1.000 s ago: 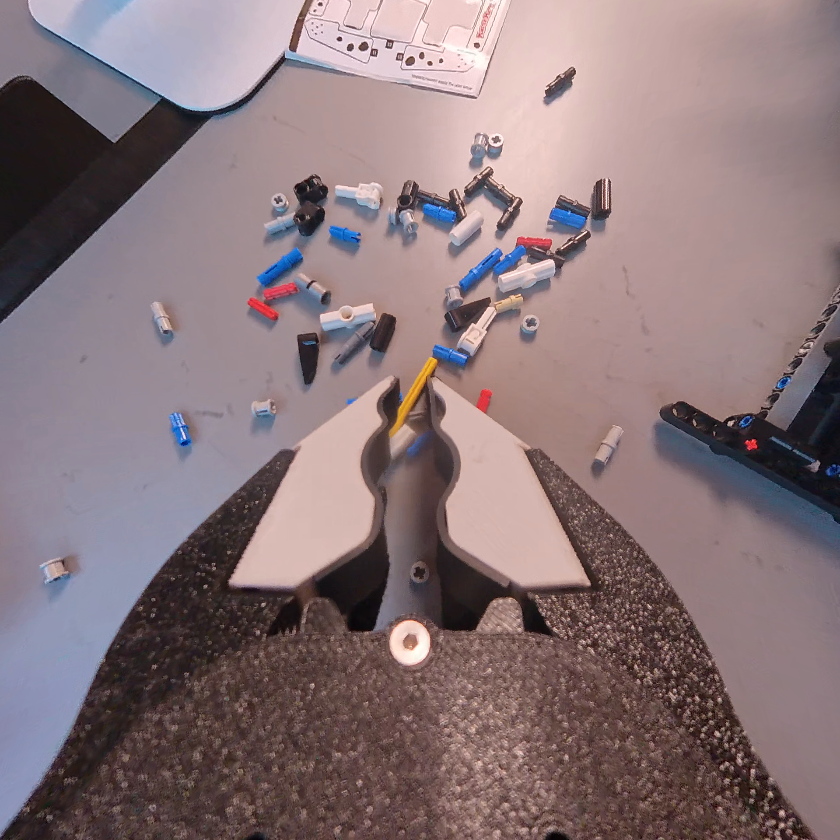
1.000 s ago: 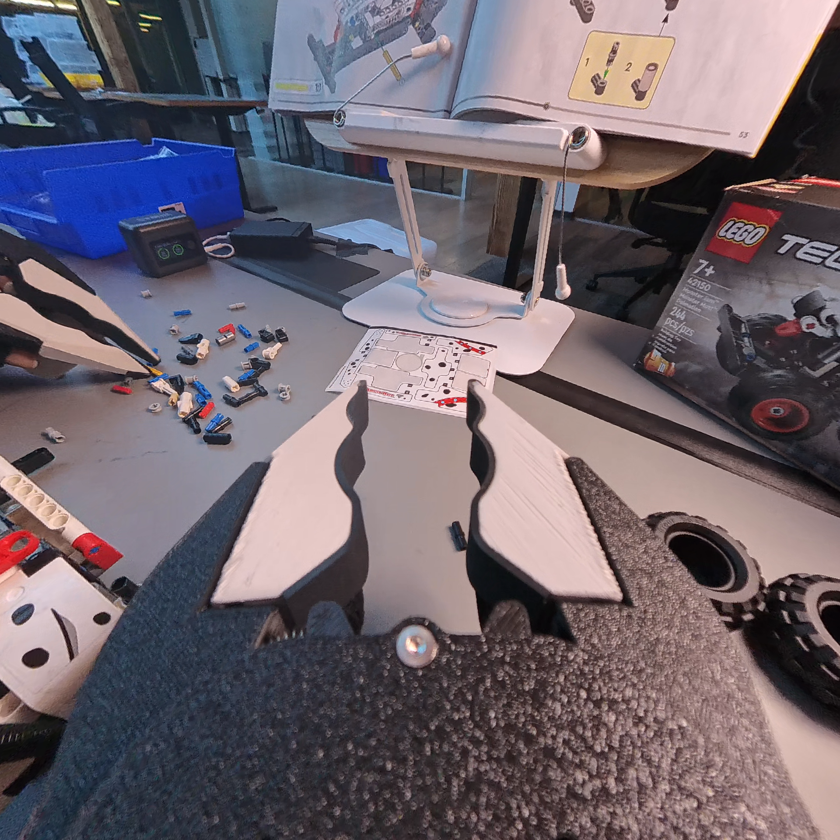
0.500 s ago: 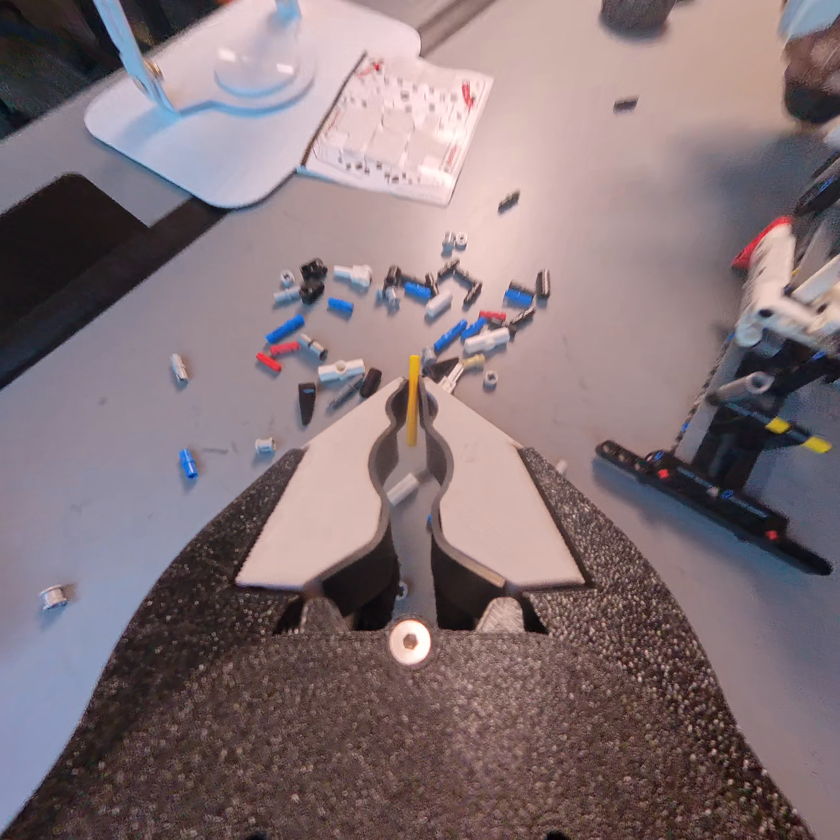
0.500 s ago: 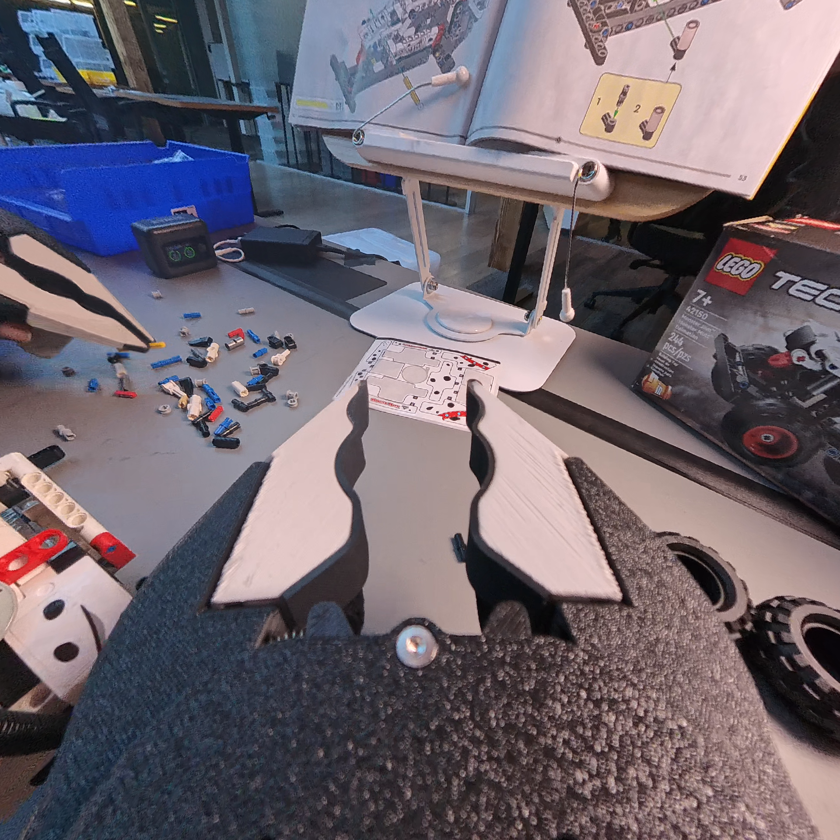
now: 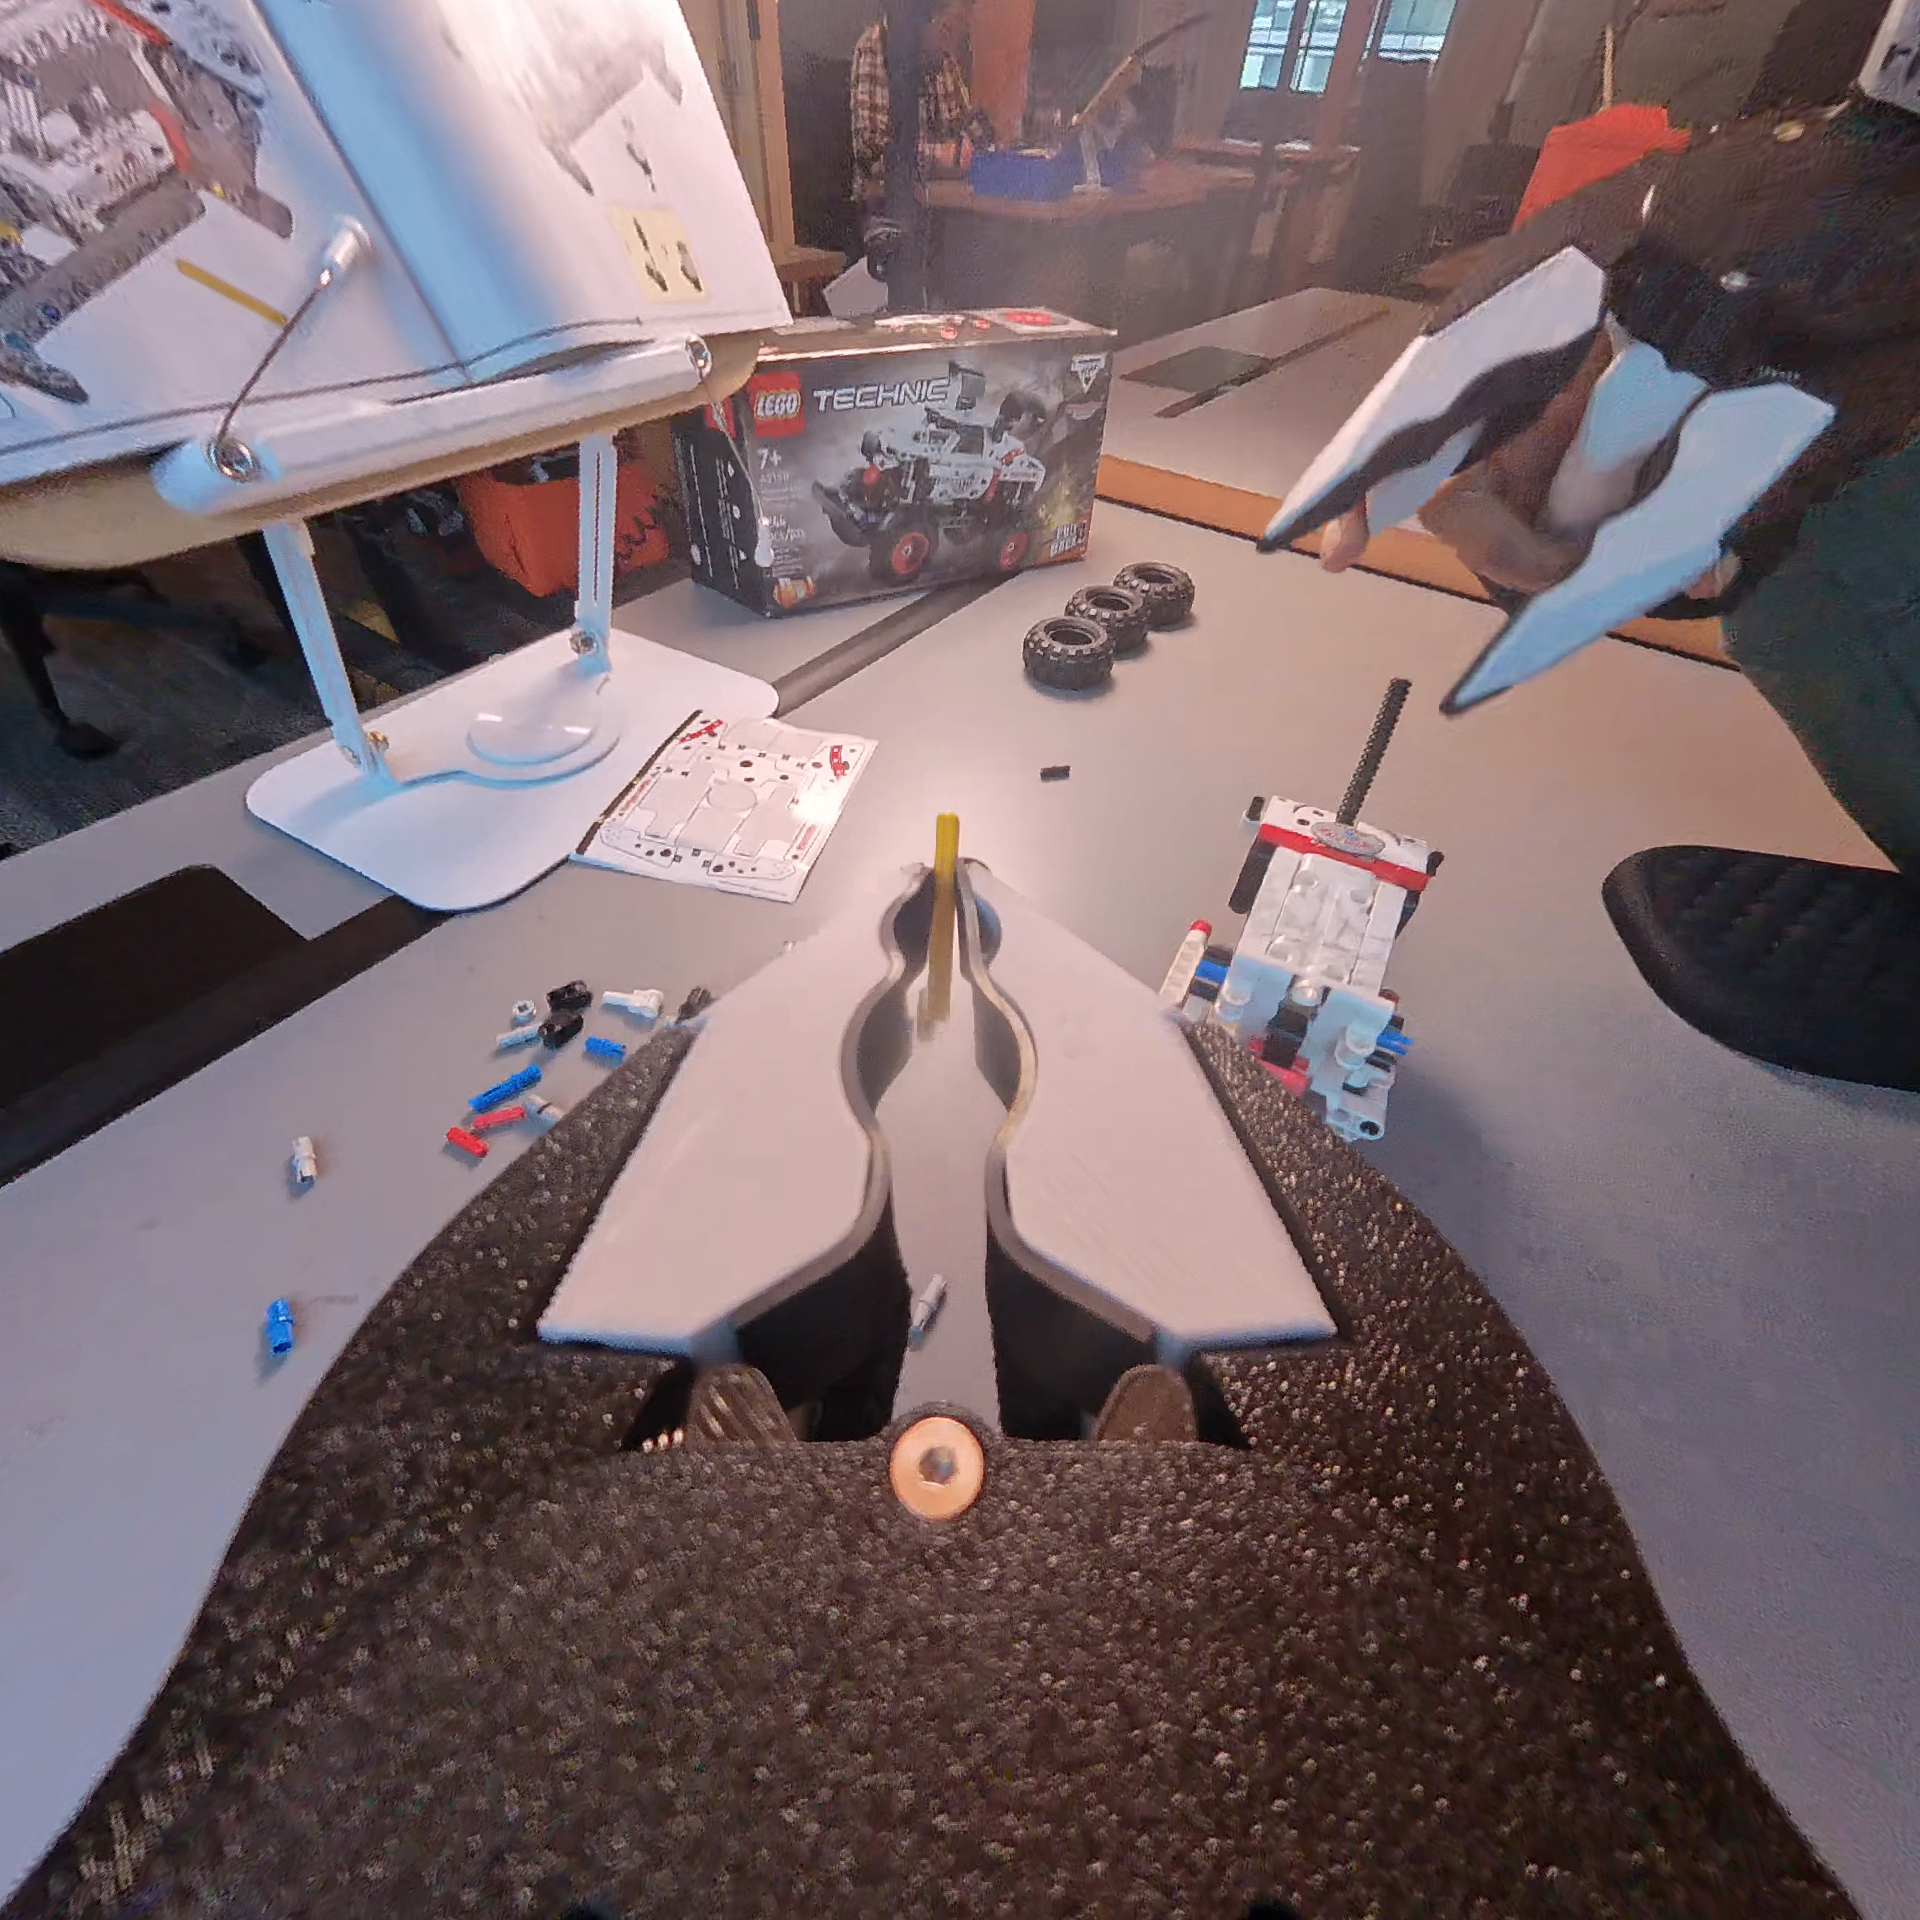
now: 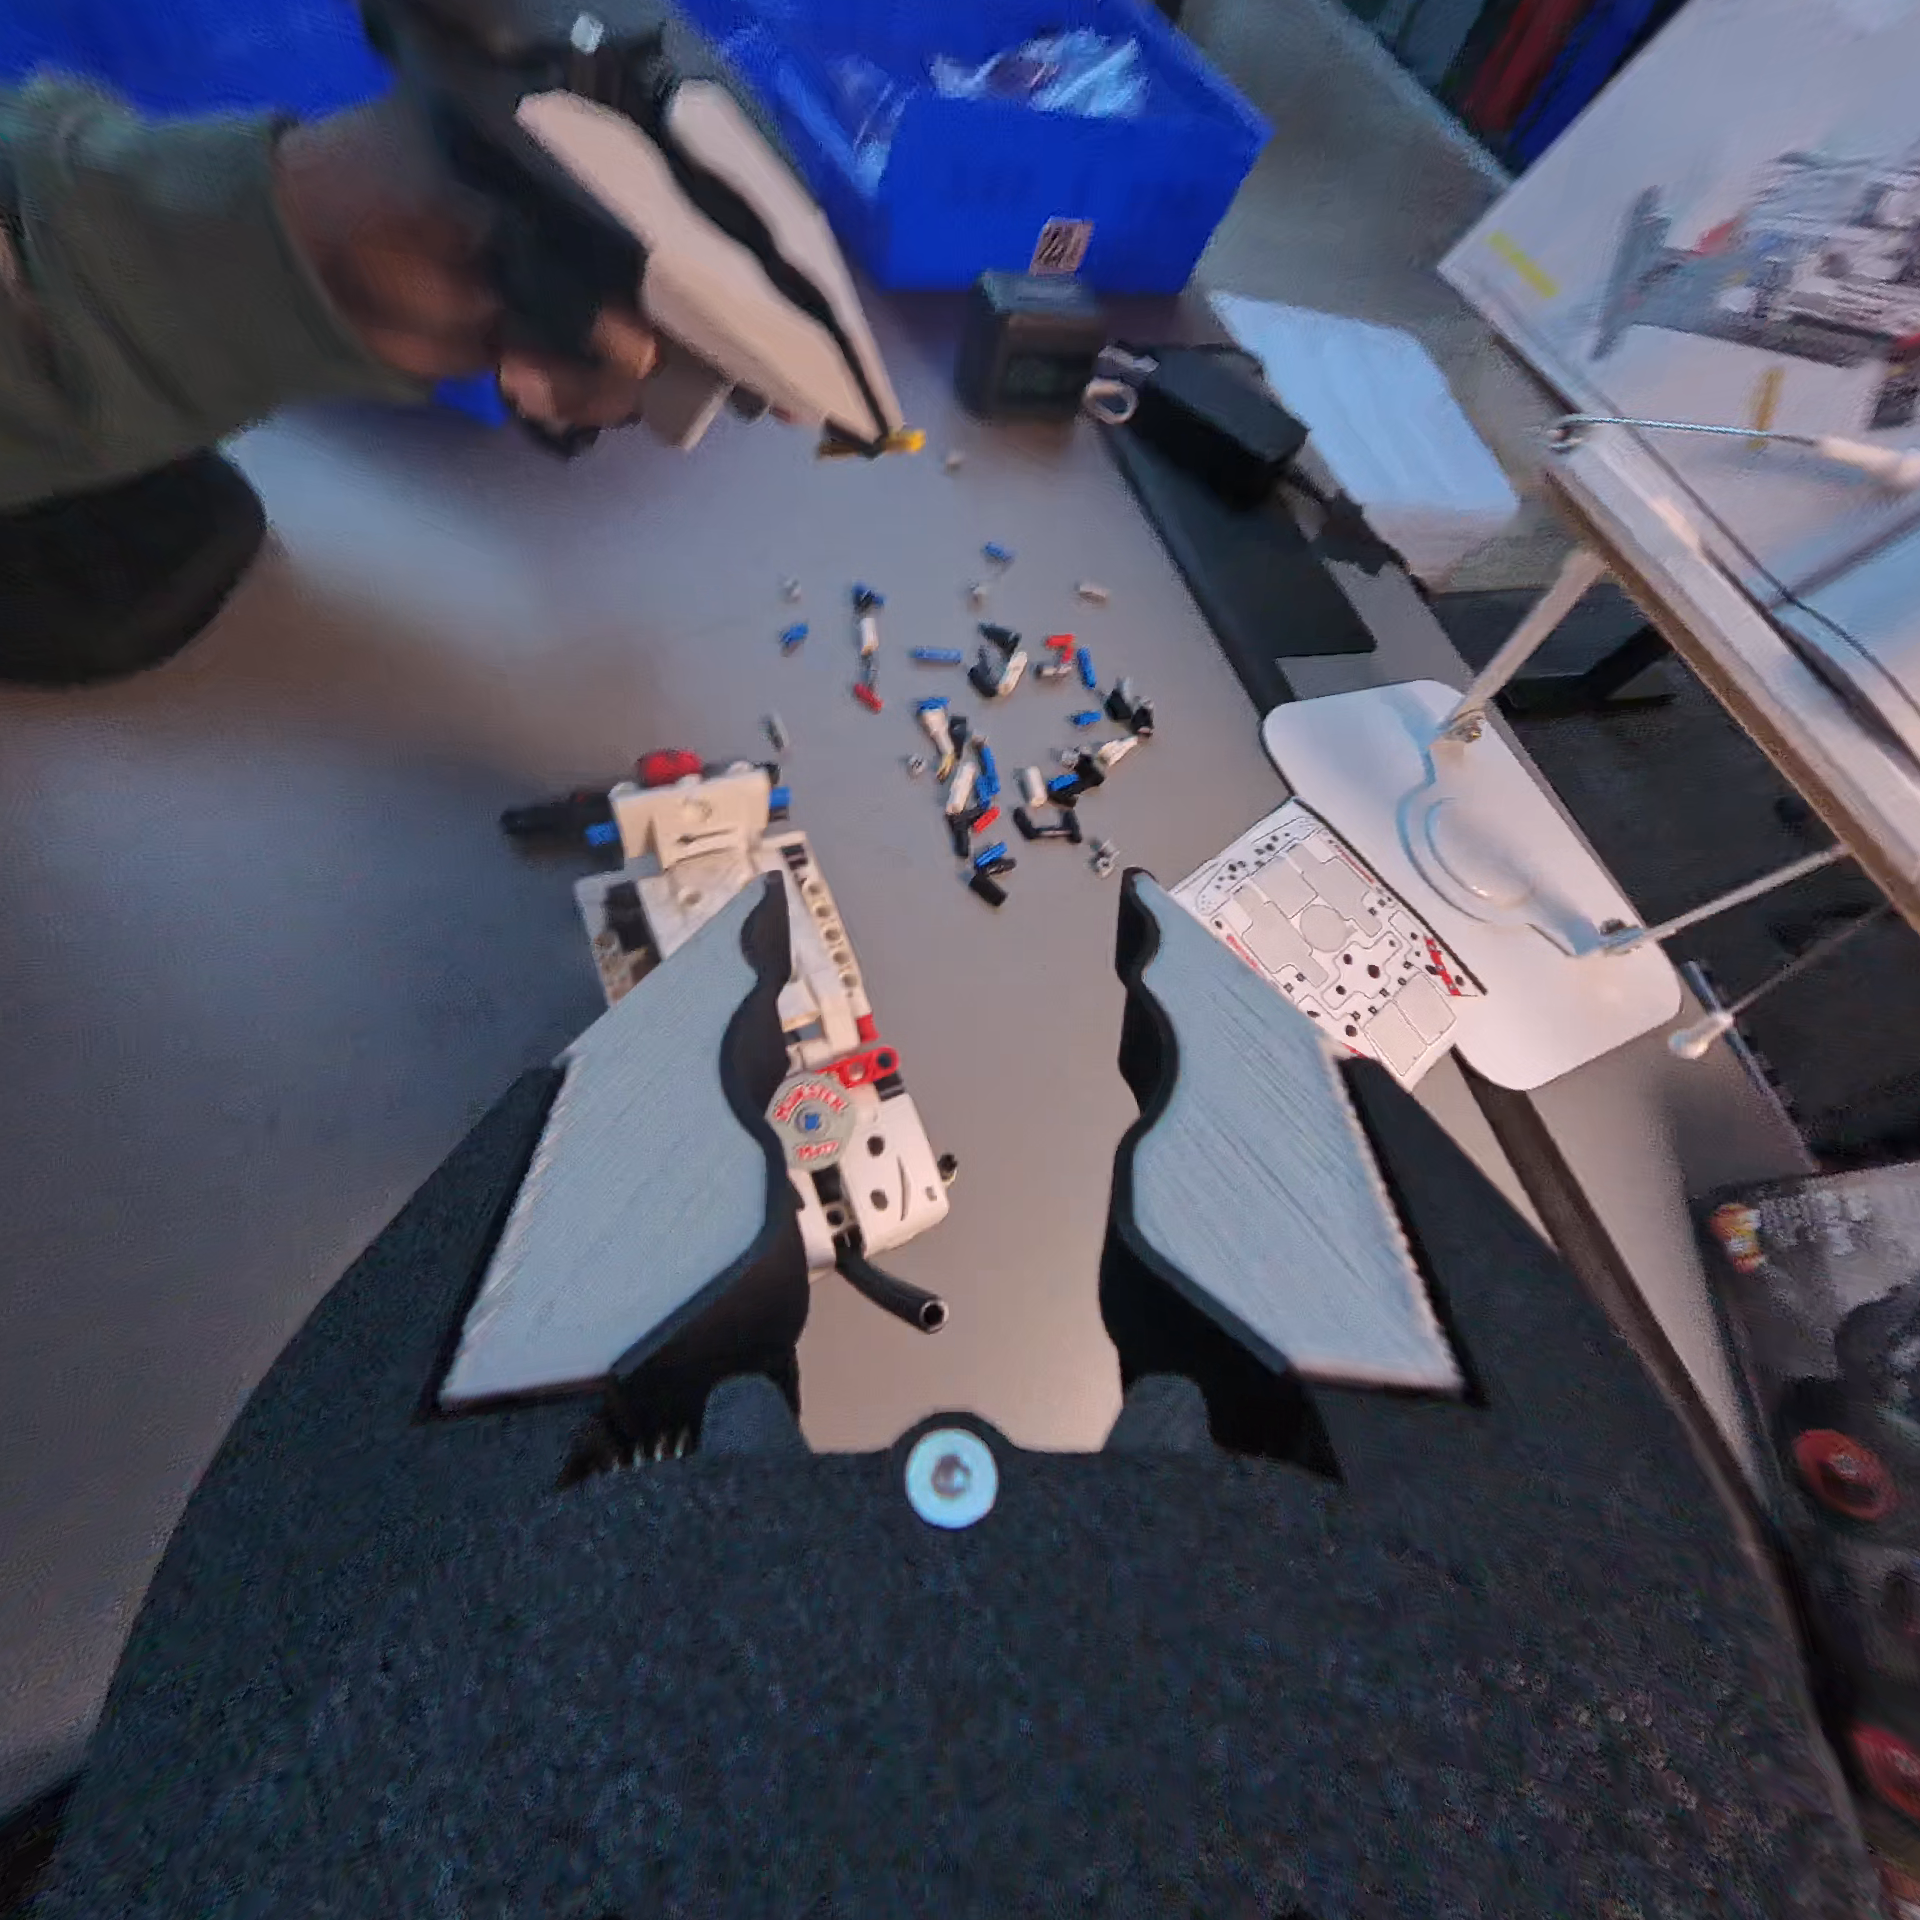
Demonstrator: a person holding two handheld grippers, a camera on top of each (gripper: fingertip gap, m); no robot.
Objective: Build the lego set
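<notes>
My left gripper is shut on a thin yellow axle that sticks out past the fingertips, held well above the table. The same gripper shows at the top left of the right wrist view, with the yellow axle at its tip. My right gripper is open and empty, hovering over the white, red and black partly built truck. The truck also shows in the left wrist view, right of my fingers, with the right gripper above it. Loose small pins and connectors lie scattered beyond the truck.
A white book stand holds the open instruction booklet at the back left. A sticker sheet lies by its base. The set's box and three black tyres are behind. A blue bin stands far off. The tips of one gripper are about 15 cm away from the tips of the other.
My left gripper has closed on the yellow axle, lifted it off the pile and tilted up. My right gripper has swung from facing the stand to above the truck and opened wider.
</notes>
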